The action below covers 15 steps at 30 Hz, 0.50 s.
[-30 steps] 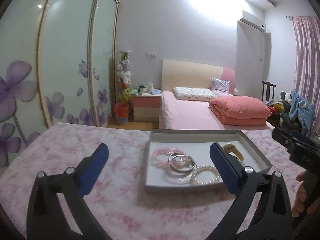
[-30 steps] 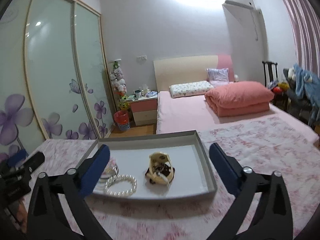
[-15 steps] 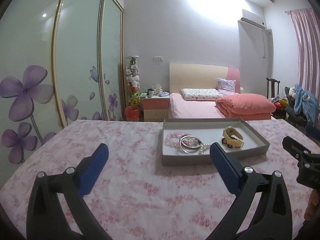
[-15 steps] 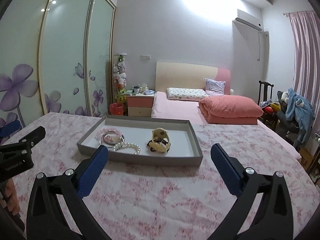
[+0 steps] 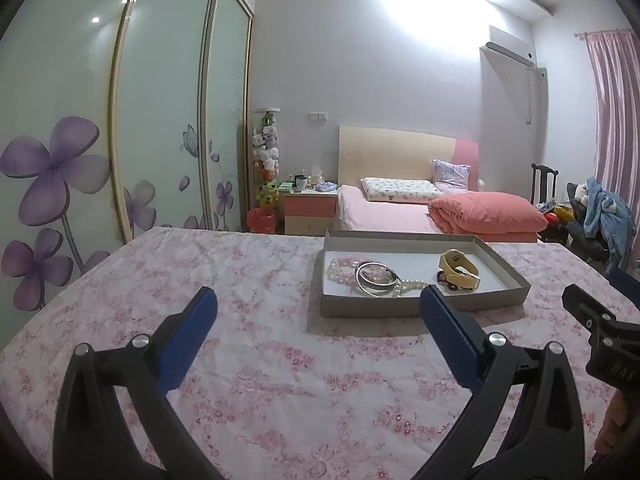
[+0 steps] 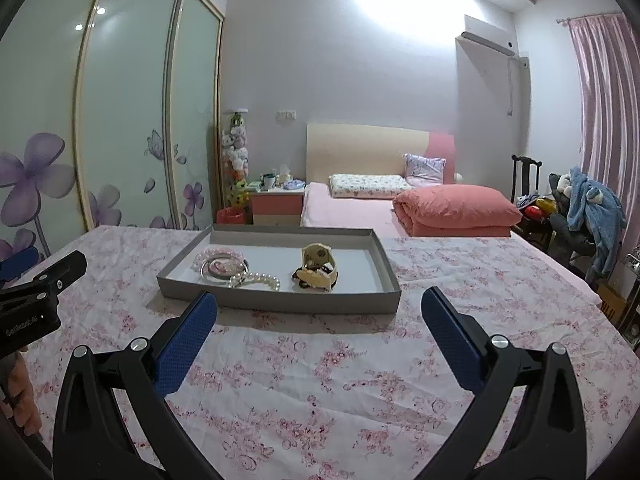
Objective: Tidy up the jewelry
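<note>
A grey tray [image 5: 420, 308] [image 6: 280, 303] sits on the pink floral cloth. It holds a pink bead bracelet [image 5: 340, 266] [image 6: 212, 254], silver bangles [image 5: 377, 277] [image 6: 222, 268], a white pearl bracelet [image 5: 412, 286] [image 6: 256, 279], a cream watch [image 5: 460, 270] [image 6: 318, 264] and a dark piece [image 6: 298, 276] beside it. My left gripper [image 5: 318, 312] is open and empty, short of the tray's near left corner. My right gripper [image 6: 320, 312] is open and empty, just short of the tray's near wall.
The floral cloth [image 5: 260, 340] covers the whole table. Behind it are a pink bed [image 5: 400, 212], a nightstand [image 5: 310, 208], a sliding wardrobe [image 5: 120, 120] at left and a chair with clothes [image 6: 588, 216] at right. Each gripper shows at the other view's edge.
Both grippers have pulled back and up from the tray, which now looks smaller and farther off. Both stayed open and empty. The jewelry has not moved.
</note>
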Each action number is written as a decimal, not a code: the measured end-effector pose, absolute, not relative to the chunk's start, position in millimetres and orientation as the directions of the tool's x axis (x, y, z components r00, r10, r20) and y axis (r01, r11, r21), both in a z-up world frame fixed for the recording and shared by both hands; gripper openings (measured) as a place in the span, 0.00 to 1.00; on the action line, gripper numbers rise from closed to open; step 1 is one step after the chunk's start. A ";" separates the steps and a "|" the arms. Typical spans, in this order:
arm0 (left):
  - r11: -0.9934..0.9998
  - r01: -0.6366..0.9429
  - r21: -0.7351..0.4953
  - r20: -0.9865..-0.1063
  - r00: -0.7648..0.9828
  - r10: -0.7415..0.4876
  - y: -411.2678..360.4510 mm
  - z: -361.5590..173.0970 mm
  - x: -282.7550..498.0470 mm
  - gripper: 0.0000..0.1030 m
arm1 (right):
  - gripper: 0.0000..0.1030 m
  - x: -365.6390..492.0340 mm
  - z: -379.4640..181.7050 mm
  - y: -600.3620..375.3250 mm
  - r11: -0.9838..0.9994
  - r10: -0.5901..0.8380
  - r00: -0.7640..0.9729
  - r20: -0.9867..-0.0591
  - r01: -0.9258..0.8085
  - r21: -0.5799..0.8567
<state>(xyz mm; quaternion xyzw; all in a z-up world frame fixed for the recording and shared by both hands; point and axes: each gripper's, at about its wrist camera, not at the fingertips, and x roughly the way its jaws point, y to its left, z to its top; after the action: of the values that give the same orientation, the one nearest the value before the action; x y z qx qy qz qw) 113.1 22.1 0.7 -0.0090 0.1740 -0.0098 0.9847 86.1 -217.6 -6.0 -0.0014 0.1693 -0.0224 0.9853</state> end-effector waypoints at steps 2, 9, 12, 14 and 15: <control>1.000 0.015 -0.019 -0.337 0.941 -0.021 21.1 1.4 112.7 0.96 | 0.98 85.4 -5.0 -218.0 0.999 -0.046 0.945 -0.324 0.047 -0.005; 1.000 0.017 -0.021 -0.338 0.941 -0.023 20.3 1.8 110.6 0.96 | 0.98 83.2 -4.8 -220.7 0.999 -0.048 0.946 -0.321 0.051 0.000; 1.000 0.019 -0.021 -0.340 0.940 -0.025 20.2 1.6 110.7 0.96 | 0.98 83.3 -4.9 -221.5 0.999 -0.050 0.945 -0.322 0.053 0.001; 1.000 0.021 -0.019 -0.342 0.939 -0.026 19.0 1.7 110.0 0.96 | 0.98 83.8 -5.0 -222.9 0.998 -0.052 0.945 -0.324 0.056 0.004; 1.000 0.022 -0.019 -0.343 0.939 -0.027 18.6 1.6 109.9 0.96 | 0.98 83.9 -5.1 -223.3 0.998 -0.053 0.944 -0.326 0.057 0.005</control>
<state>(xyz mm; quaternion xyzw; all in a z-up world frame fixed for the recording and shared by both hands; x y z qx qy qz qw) 109.9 18.6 1.6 -0.0074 0.1744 -0.0125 0.9846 83.9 -223.3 -5.1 0.0071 0.1651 -0.0278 0.9859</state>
